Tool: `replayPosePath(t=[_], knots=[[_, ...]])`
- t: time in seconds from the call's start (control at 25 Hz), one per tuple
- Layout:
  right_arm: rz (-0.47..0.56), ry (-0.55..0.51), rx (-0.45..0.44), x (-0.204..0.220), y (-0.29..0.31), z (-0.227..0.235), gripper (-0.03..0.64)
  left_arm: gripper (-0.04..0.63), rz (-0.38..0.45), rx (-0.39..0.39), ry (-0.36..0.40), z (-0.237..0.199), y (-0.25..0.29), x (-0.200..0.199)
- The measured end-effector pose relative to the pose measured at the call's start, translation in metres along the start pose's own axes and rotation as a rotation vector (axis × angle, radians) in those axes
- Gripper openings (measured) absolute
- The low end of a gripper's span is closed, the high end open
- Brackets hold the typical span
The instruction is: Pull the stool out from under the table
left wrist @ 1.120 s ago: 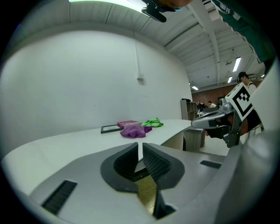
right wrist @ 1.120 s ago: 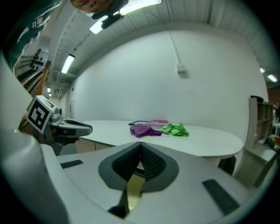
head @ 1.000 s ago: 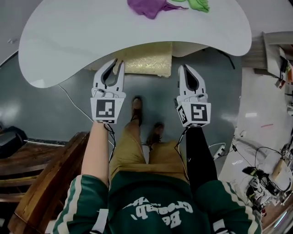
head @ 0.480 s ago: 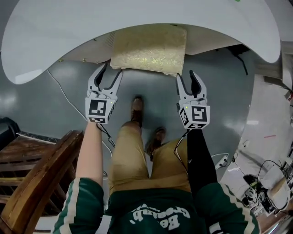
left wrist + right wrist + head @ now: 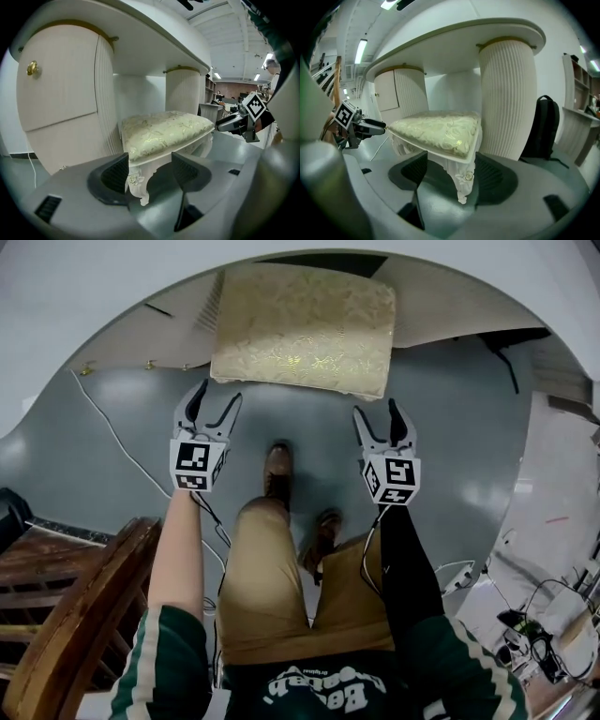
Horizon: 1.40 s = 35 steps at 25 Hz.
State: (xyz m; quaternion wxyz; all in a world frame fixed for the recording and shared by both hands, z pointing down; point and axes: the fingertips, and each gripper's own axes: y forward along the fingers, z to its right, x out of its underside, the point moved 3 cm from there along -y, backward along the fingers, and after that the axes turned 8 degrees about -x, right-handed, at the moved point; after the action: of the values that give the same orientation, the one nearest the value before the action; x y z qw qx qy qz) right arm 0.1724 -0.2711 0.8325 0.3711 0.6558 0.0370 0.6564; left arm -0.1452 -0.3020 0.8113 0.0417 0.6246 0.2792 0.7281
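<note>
Left tongs (image 5: 216,399), right tongs (image 5: 377,413) released, just been opening wide; stool (image 5: 300,329) near corners just ahead, untouched, under desk (image 5: 56,296).

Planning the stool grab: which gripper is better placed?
Right, marginally. Jaws on both have just been opening, a stool leg framed between them: centred for the right gripper, beside one jaw for the left gripper.

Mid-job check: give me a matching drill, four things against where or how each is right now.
1 stool
2 left tool
3 right tool
4 wooden chair

A open, short of the stool's right front corner
B under the white table
C open, short of the stool's left front corner
D lower left in the head view

Pairs: 1-B, 2-C, 3-A, 4-D.
Both tools' jaws have just been opening; neither grips anything yet.
</note>
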Motion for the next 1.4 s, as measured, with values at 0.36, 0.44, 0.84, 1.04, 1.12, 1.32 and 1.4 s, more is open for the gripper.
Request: replayPosePath(t=[0.36,0.44,0.84,1.04,1.12,1.32,1.4], knots=[[-0.056,0.016,-0.002,0.03,0.046,0.024,0.337,0.291,-0.086,0.001,-0.032,-0.016,0.043,0.043],[-0.07,0.007,-0.015,0.031,0.055,0.025,0.333,0.295,-0.116,0.028,-0.027,-0.015,0.055,0.051],[-0.113,-0.098,-0.067,0.023,0.058,0.025,0.272,0.296,-0.181,0.063,0.001,-0.019,0.07,0.05],[-0.156,-0.1,-0.081,0.029,0.046,0.023,0.272,0.293,-0.21,0.055,-0.012,-0.006,0.052,0.058],[-0.172,-0.097,-0.087,0.036,0.037,0.02,0.272,0.293,-0.22,0.052,-0.017,0.001,0.042,0.064],[-0.224,-0.092,-0.099,0.06,0.001,0.01,0.273,0.291,-0.261,0.061,-0.016,0.027,0.007,0.082],[-0.246,-0.084,-0.102,0.07,-0.012,0.004,0.273,0.291,-0.285,0.068,-0.02,0.035,-0.007,0.089]])
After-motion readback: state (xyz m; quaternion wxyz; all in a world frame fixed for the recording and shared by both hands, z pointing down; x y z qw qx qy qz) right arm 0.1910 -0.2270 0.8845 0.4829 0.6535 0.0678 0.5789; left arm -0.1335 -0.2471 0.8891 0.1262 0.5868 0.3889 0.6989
